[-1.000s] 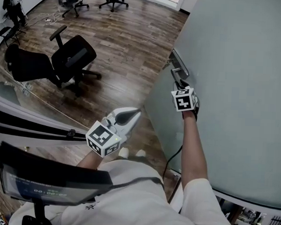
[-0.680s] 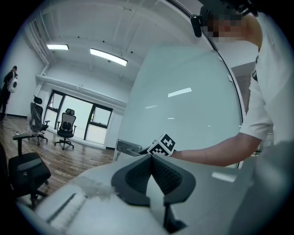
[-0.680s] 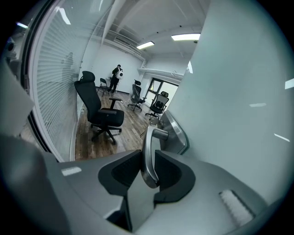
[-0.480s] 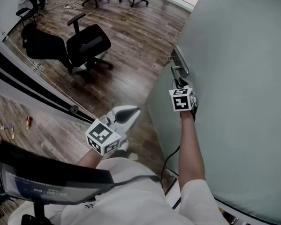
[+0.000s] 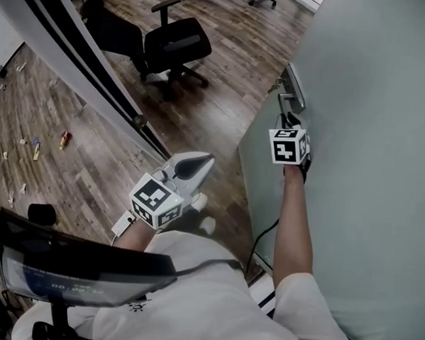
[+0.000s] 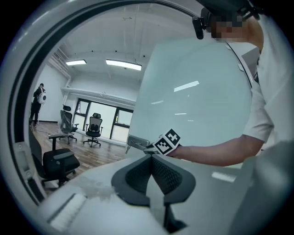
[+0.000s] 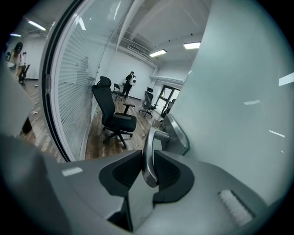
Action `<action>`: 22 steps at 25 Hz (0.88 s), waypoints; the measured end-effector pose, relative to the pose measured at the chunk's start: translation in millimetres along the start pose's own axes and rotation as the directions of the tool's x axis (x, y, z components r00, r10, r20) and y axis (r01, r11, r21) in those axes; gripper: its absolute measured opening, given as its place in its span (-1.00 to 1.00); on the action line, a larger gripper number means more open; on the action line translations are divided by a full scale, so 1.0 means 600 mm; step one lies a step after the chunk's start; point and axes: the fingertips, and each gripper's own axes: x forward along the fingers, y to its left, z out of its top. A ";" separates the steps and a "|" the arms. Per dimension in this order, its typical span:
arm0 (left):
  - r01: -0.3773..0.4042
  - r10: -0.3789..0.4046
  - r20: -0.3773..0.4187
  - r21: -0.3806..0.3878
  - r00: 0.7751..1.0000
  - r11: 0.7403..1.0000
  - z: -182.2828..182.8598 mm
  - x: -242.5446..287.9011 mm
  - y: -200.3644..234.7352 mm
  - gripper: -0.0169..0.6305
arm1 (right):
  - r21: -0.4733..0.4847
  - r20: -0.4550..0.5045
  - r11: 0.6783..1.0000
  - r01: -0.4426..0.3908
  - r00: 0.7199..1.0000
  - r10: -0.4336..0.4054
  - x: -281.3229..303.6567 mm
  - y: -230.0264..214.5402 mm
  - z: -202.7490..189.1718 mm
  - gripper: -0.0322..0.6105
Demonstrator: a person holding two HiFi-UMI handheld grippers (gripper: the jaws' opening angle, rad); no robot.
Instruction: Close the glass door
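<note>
The frosted glass door (image 5: 370,138) fills the right of the head view, its metal lever handle (image 5: 293,92) near its left edge. My right gripper (image 5: 286,123) reaches up to that handle. In the right gripper view the handle (image 7: 149,156) runs down between the two dark pads (image 7: 172,172), which touch it on both sides while the jaws are closing. My left gripper (image 5: 198,163) hangs in front of my body, away from the door. Its jaws are together with nothing in them (image 6: 150,172).
A black office chair (image 5: 172,50) stands on the wood floor beyond the door's edge. A glass partition with a black frame (image 5: 83,59) runs diagonally at the left. Small litter (image 5: 65,137) lies on the floor. A person (image 7: 131,80) stands far back in the room.
The door has swung with my right gripper on its handle, and the black partition frame has come much nearer to the door's edge. My left gripper stays shut by my body.
</note>
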 end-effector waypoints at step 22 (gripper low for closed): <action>-0.171 0.171 0.056 0.004 0.984 0.985 -0.036 -0.170 0.021 -0.94 | -0.063 0.092 0.988 -0.144 0.985 0.150 -0.071 0.211 0.023 -0.65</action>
